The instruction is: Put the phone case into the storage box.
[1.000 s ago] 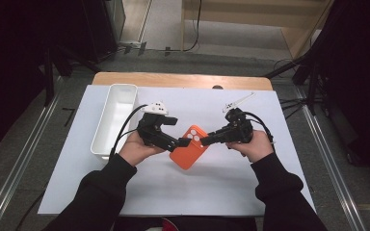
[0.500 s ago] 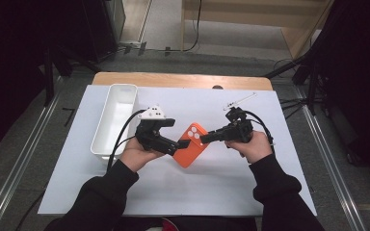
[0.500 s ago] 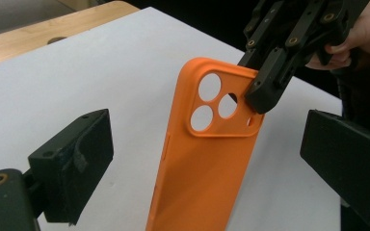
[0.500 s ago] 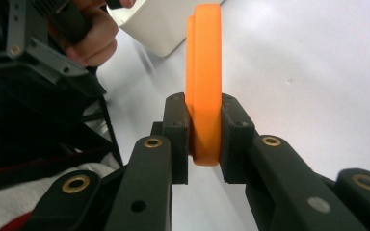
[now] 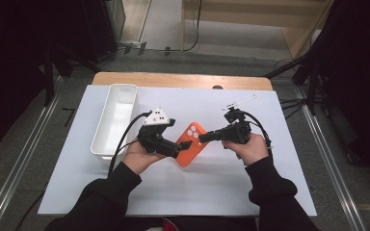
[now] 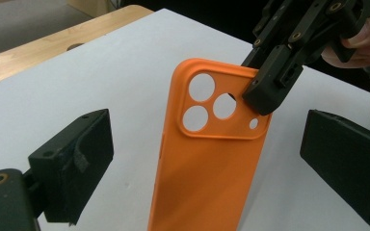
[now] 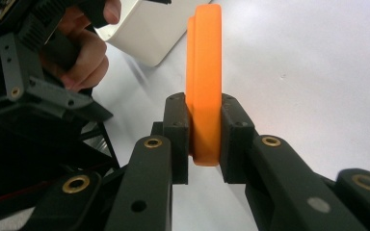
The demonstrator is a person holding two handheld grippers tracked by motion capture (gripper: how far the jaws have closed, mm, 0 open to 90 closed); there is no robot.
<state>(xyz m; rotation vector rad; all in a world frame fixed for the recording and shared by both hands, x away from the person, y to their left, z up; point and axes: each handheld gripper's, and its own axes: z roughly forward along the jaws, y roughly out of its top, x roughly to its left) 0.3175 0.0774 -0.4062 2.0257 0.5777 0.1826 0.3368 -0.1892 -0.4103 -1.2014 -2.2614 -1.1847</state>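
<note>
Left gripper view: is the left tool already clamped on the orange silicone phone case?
No, the left tool stands wide open, its two black jaws well clear of either side of the orange silicone phone case.

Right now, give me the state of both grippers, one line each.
Left gripper: open, jaws standing apart on either side of the orange phone case, not pressing it.
Right gripper: closed on the case's camera-end edge, holding it.

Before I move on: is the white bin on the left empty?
Empty as far as shown: the high view shows the white bin with a bare white interior, nothing inside.
</note>
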